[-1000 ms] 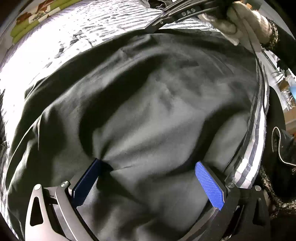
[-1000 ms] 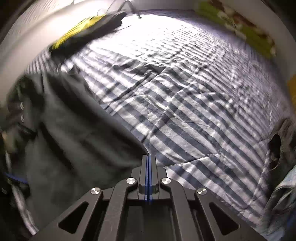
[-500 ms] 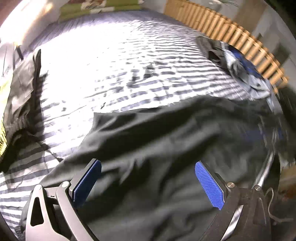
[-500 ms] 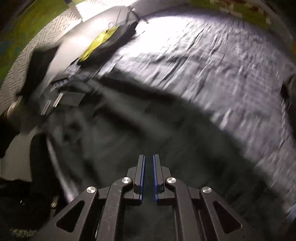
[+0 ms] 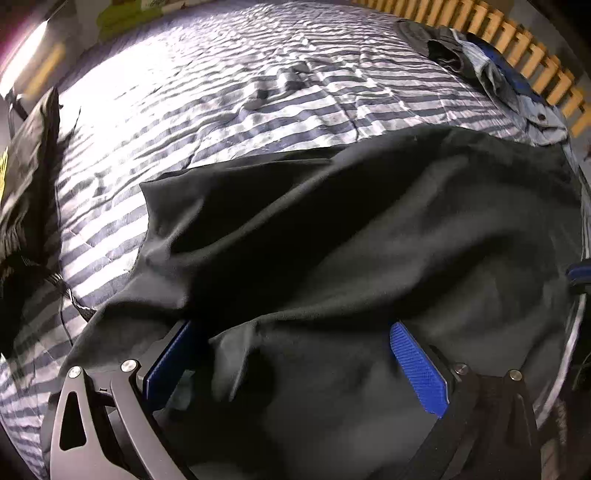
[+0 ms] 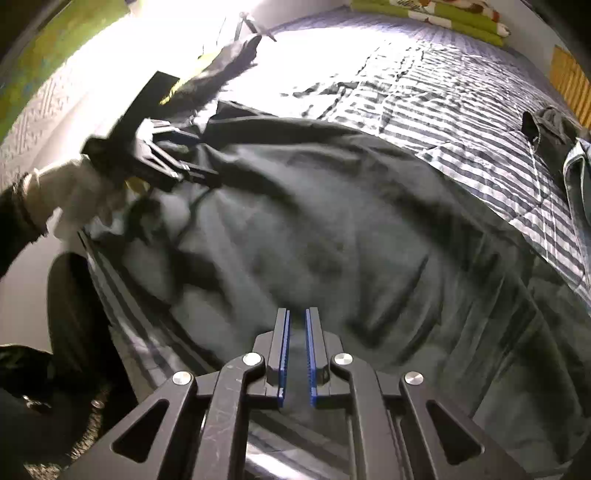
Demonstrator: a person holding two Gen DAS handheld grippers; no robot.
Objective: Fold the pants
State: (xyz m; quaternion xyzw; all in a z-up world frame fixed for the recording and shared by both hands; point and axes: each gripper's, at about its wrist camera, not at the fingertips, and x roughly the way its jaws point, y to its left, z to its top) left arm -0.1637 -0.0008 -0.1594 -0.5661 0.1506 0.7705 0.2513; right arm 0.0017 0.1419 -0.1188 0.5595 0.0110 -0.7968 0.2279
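Black pants (image 5: pixel 369 240) lie rumpled across the near side of the striped bed, with folds running left to right. My left gripper (image 5: pixel 291 326) stands wide open just over them; a fold of cloth covers part of its left pad (image 5: pixel 166 365), and nothing is pinched. The right wrist view shows the same pants (image 6: pixel 332 221) below my right gripper (image 6: pixel 298 314), whose blue pads stand a narrow gap apart with nothing between them. At that view's upper left, a white-gloved hand (image 6: pixel 70 188) holds the left gripper (image 6: pixel 199 173) at the pants' edge.
The striped bedcover (image 5: pixel 258 92) stretches away behind the pants. A pile of dark and denim clothes (image 5: pixel 498 74) lies by the wooden slats (image 5: pixel 524 48). A black and yellow garment (image 6: pixel 207 81) sits at the bed's far edge. Green pillows (image 6: pixel 424 14) line the far end.
My right pads have gone from pressed together to slightly apart, and that view swung from bare bedcover onto the pants. The left view swung from close on the cloth to looking across the bed.
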